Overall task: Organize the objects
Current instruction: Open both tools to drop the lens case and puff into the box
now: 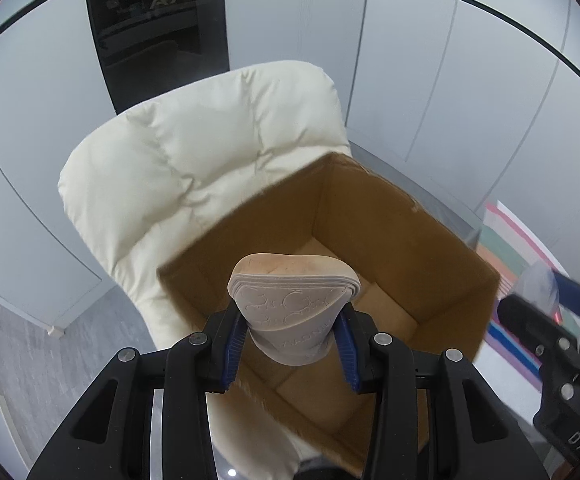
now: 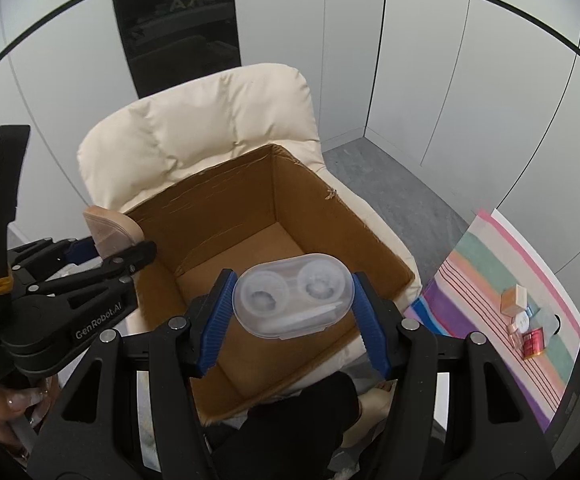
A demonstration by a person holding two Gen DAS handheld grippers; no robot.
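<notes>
Grey panelled walls behind a quilted cream armchair point(image 2: 194, 136) bearing an open brown cardboard box point(image 2: 329, 216). Left gripper point(image 1: 290, 344) is clenched on a folded beige embossed insole point(image 1: 293, 300); right gripper point(image 2: 293, 316) grasps a translucent plastic lens case point(image 2: 293, 292), both held above the box. Striped cloth point(image 2: 489, 280) with small containers lies nearby.

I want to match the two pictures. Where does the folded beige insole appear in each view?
Left wrist view: the folded beige insole is at lower centre, clamped in the left gripper above the open brown cardboard box.
Right wrist view: the insole is at the left edge, beside the box's left wall.
Shared landmark: the cream padded chair.
</notes>
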